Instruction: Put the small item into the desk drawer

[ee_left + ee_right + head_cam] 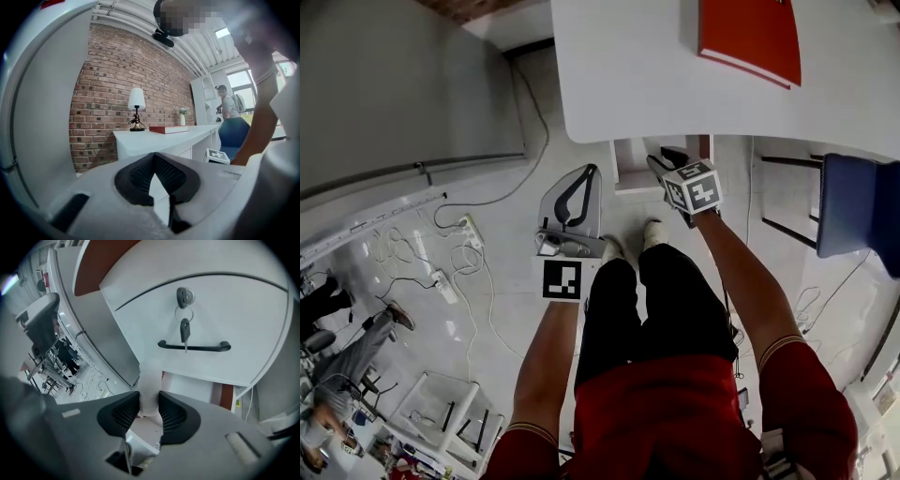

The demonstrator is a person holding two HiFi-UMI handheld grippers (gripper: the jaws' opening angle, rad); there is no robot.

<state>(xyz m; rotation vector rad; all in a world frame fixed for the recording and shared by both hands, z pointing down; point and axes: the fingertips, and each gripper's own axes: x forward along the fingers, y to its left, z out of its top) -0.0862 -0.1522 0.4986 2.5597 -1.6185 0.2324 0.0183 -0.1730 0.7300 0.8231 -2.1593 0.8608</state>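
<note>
My right gripper (668,161) reaches under the white desk (637,84), close to an open white drawer (633,186). In the right gripper view its jaws (149,397) are shut on a small pale, rounded item (149,376), which sticks up between the pads. Behind it is a closed drawer front with a black handle (194,347), a lock and a hanging key (185,331). The open drawer's white inside (197,387) lies just below that front. My left gripper (572,195) hangs lower left, away from the drawers. Its pads (153,157) meet at the tips with nothing between them.
A red book (750,37) lies on the desk, and a white lamp (136,108) stands at its far end by the brick wall. A blue chair (858,211) is at the right. Cables and a power strip (445,286) lie on the floor at the left. A person (228,101) stands far off.
</note>
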